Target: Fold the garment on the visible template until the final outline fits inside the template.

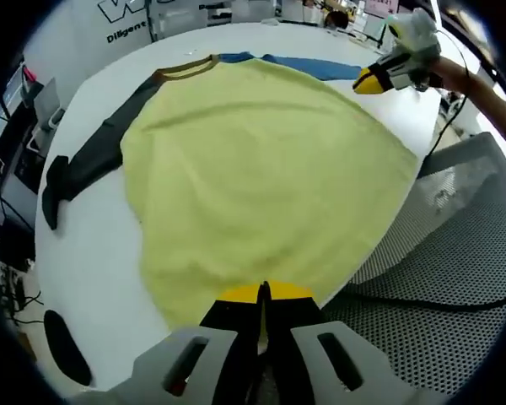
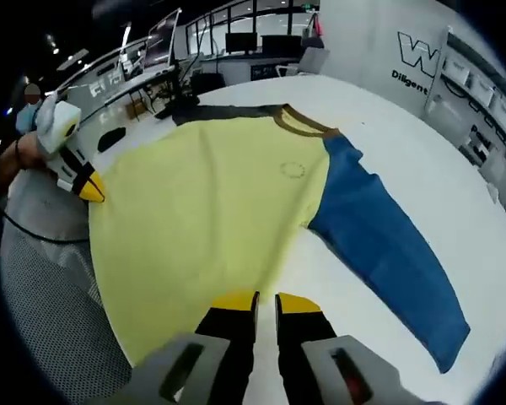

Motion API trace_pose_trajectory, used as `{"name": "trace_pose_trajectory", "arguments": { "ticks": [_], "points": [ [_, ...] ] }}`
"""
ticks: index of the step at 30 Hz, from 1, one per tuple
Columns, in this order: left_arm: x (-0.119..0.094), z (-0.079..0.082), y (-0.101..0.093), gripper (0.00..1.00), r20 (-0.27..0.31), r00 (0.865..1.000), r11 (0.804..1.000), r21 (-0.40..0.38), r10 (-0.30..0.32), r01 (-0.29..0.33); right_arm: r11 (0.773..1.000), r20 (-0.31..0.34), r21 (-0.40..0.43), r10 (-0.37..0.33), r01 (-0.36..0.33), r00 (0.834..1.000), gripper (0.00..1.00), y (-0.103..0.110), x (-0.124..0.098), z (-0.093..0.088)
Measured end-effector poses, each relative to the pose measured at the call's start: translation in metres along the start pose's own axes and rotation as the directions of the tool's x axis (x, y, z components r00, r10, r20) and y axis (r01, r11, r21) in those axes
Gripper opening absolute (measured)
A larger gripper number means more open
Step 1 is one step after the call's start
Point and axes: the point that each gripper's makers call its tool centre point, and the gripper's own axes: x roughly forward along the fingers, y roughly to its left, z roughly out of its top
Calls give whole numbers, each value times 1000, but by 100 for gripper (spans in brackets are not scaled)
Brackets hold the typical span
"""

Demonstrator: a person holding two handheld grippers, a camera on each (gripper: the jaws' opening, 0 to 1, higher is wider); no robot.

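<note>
Both hand-held grippers apparently pinch shirt (image 1: pixel 261 177) hem; mesh chair (image 1: pixel 455 253) alongside.

I see a grey mesh chair (image 1: pixel 455 253) pushed against the white table (image 1: pixel 93 253) at its near edge; a thin black cable (image 1: pixel 422 301) crosses the seat. A flat black oval (image 1: pixel 66 348) lies by the table's near corner. Behind stand desks with monitors (image 2: pixel 244 40) and a white lettered wall (image 2: pixel 405 59).
</note>
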Motion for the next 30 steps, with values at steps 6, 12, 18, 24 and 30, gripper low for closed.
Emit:
{"name": "trace_pose_trajectory", "arguments": {
  "ticks": [6, 12, 18, 24, 30],
  "points": [
    [-9, 25, 2, 0, 128, 992, 999, -40, 13, -8, 995, 66, 51, -89, 85, 994, 9, -29, -13, 8],
    [-17, 49, 6, 0, 240, 969, 998, -44, 50, -41, 982, 91, 120, -158, 147, 983, 14, -54, -24, 7],
    [-21, 63, 3, 0, 312, 949, 997, -66, 49, -30, 972, 104, 147, -200, 184, 974, 15, -70, -32, 5],
    [-27, 80, 4, 0, 387, 914, 990, -111, 124, -87, 947, 109, 211, -269, 243, 957, 17, -103, -42, -7],
    [-30, 89, 0, 0, 436, 893, 992, -112, 109, -66, 928, 105, 254, -306, 272, 946, 18, -122, -43, -14]
  ]
}}
